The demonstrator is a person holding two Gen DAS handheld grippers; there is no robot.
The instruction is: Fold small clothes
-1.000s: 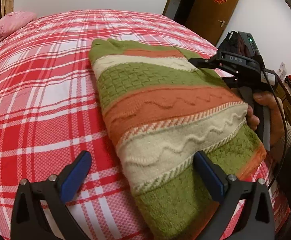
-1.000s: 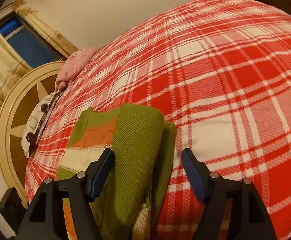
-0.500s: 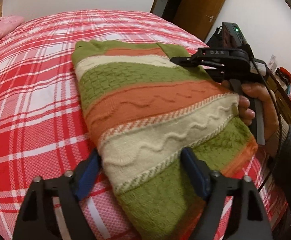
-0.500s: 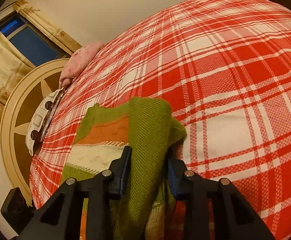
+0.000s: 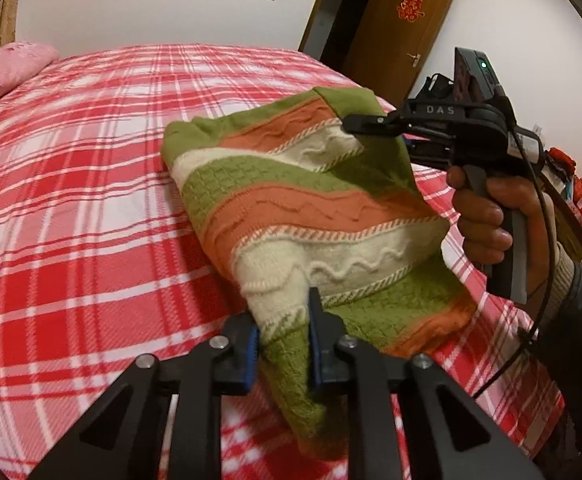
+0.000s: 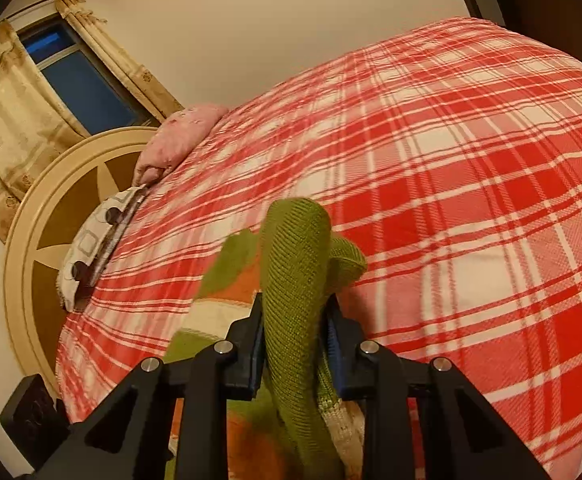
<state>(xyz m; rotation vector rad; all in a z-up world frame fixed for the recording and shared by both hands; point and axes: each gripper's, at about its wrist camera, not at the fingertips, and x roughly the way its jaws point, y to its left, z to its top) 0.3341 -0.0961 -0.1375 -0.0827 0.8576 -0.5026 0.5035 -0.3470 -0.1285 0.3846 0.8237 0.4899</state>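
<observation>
Over plaid bedding, both tongs are closing, pinching the ribbed knit sweater.

item: knit sweater, chunky little thing, folded over on itself
colors: green, orange and cream bands with wavy cable lines and candy-stripe edging
pose: two spots along its near side are lifted up, so it's bunched there and sags in between; the far end rests on the bed
where: on the red and white plaid bedspread, toward the right side in the left wrist view
right wrist view: mostly a plain green ribbed fold sticking up
</observation>
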